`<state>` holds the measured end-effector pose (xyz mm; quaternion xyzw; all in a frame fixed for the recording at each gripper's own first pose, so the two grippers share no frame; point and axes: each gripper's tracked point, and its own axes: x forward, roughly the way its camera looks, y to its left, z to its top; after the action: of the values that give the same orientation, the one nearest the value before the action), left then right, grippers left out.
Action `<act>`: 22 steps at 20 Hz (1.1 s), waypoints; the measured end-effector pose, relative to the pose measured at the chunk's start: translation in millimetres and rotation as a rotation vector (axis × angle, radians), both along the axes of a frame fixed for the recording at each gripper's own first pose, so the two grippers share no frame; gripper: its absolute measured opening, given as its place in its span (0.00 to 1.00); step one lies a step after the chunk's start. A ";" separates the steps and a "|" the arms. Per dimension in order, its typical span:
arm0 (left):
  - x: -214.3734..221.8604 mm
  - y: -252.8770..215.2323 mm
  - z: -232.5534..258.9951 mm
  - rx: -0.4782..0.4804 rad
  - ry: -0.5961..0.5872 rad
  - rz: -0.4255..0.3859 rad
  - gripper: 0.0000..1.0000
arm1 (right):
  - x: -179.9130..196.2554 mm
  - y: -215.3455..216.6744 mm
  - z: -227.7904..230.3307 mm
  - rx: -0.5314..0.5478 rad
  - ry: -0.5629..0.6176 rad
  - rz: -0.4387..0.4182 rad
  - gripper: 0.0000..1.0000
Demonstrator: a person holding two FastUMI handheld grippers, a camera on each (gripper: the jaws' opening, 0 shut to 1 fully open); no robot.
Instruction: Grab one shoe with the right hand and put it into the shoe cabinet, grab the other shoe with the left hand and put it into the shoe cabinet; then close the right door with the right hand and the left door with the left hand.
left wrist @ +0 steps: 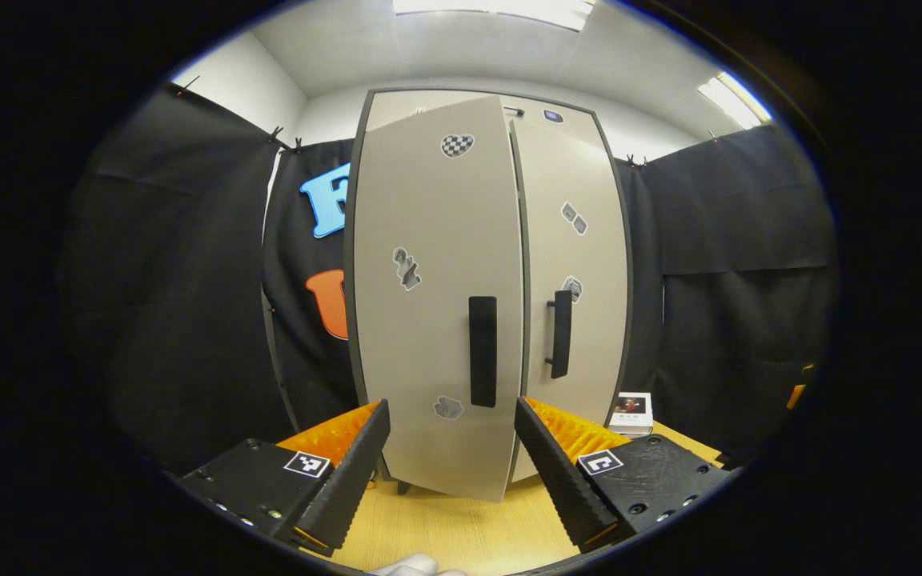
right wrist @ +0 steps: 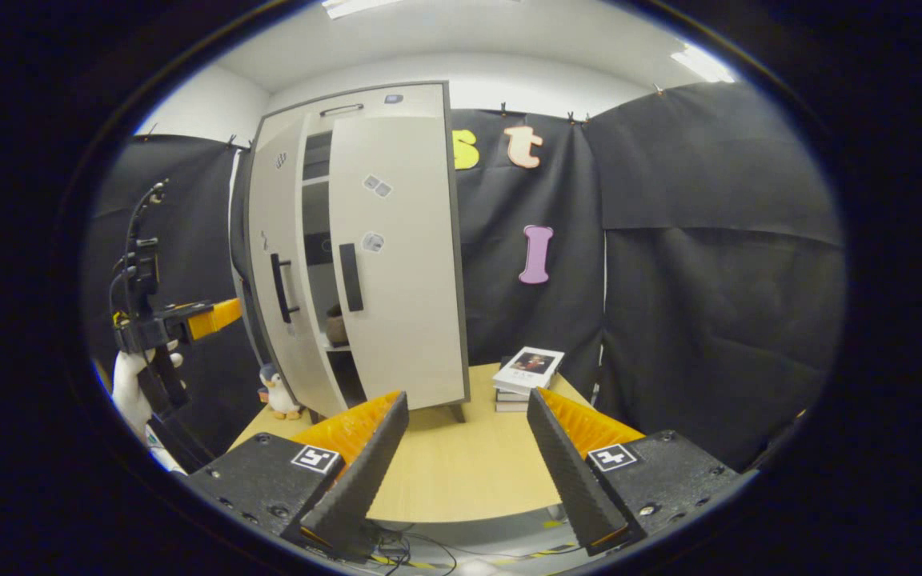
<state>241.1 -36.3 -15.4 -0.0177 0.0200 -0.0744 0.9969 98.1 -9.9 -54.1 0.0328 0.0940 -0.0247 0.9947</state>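
Left gripper (left wrist: 451,448): jaws wide apart, nothing between them, hanging in front of the cabinet (left wrist: 573,240) over the wooden surface (left wrist: 445,528). Straight ahead is the left door (left wrist: 437,272), not quite shut; its bottom edge swings out toward the camera and its black handle (left wrist: 483,350) sits between the fingers' line of sight, no contact. Right door (left wrist: 577,264) lies flush behind it, with its own handle (left wrist: 561,334) just beside the seam. Stickers on both doors. A small book stack (left wrist: 631,412) sits on the surface right of the cabinet.

Right gripper (right wrist: 467,456): also open and empty, well back from the cabinet, over the near edge of the surface. From this side the right door (right wrist: 397,264) looks closed against the frame; the left door (right wrist: 277,272) stands ajar, with a gap showing shelves. A dark rounded thing on a shelf in that gap (right wrist: 336,326) is probably a shoe, too small to confirm. The other shoe can't be made out.

Further out: a penguin toy (right wrist: 274,392) on the surface by the cabinet's left foot, and books (right wrist: 527,376) right of the cabinet. At far left, the left gripper (right wrist: 209,318) is held in a gloved hand (right wrist: 134,392), its orange finger pointing at the left door, apart from it.
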 end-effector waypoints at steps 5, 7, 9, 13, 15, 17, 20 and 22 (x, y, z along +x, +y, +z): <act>-94.9 0.1 11.9 0.023 -0.006 0.099 0.96 | -3.9 -6.6 14.7 0.007 -0.033 0.120 0.98; -130.1 -6.9 12.6 0.025 -0.002 0.130 0.96 | -9.9 -11.3 20.9 0.018 -0.038 0.166 0.98; -166.2 -16.8 15.3 0.028 -0.011 0.157 0.96 | -15.6 -20.3 23.2 0.016 -0.045 0.186 0.98; -214.1 -35.6 3.1 0.028 0.036 0.186 0.96 | -32.7 -31.4 23.6 -0.002 -0.053 0.199 0.98; -228.5 -36.2 -2.8 0.029 0.051 0.191 0.96 | -43.0 -35.6 23.2 -0.004 -0.060 0.189 0.98; -239.1 -35.5 -10.1 0.029 0.062 0.181 0.96 | -53.8 -36.2 23.1 -0.004 -0.066 0.173 0.98; -243.4 -24.3 -10.1 0.022 0.062 0.170 0.96 | -68.6 -28.8 28.6 -0.014 -0.090 0.144 0.98; -244.6 -14.3 -1.7 0.014 0.036 0.169 0.96 | -74.8 -17.0 33.3 -0.027 -0.108 0.142 0.98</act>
<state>-3.5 -50.6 -17.0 -0.0136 0.0369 0.0103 0.9992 23.3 -26.9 -20.8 0.0138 0.0421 0.0465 0.9979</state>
